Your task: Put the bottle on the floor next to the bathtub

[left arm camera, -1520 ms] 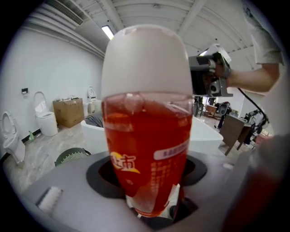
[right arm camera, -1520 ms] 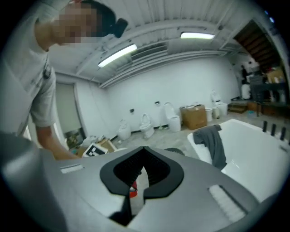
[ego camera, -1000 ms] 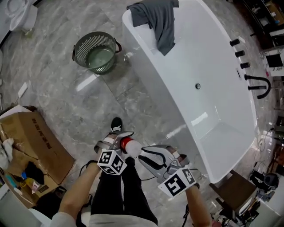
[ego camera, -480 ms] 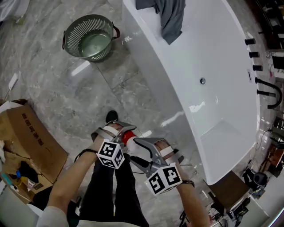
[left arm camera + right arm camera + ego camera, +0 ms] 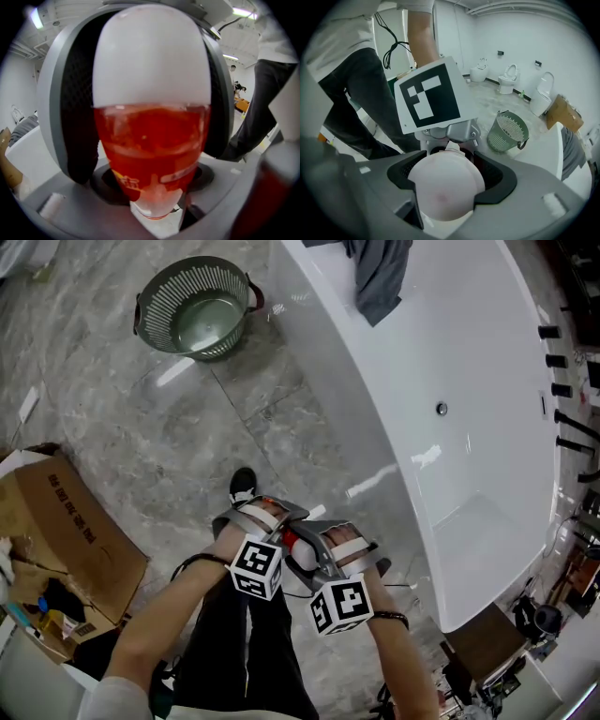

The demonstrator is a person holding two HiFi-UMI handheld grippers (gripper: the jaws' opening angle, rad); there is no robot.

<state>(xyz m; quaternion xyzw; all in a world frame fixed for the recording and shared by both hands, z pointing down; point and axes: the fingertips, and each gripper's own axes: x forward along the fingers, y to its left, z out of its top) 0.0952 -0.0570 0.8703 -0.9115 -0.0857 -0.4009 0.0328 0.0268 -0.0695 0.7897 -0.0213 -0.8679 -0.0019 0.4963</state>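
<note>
**Red-liquid bottle going low beside the tub**

Red stuff is sloshing inside the bottle (image 5: 151, 140), and the left gripper (image 5: 265, 517) is clamping it round the body so the white end is poking out. The right gripper (image 5: 330, 545) has just been opening its jaws and is holding them wide around that white end, probably getting ready to steady it. Everything is hanging at lower centre of the head view, over the floor (image 5: 187, 437), just left of the bathtub (image 5: 375, 456).
</note>
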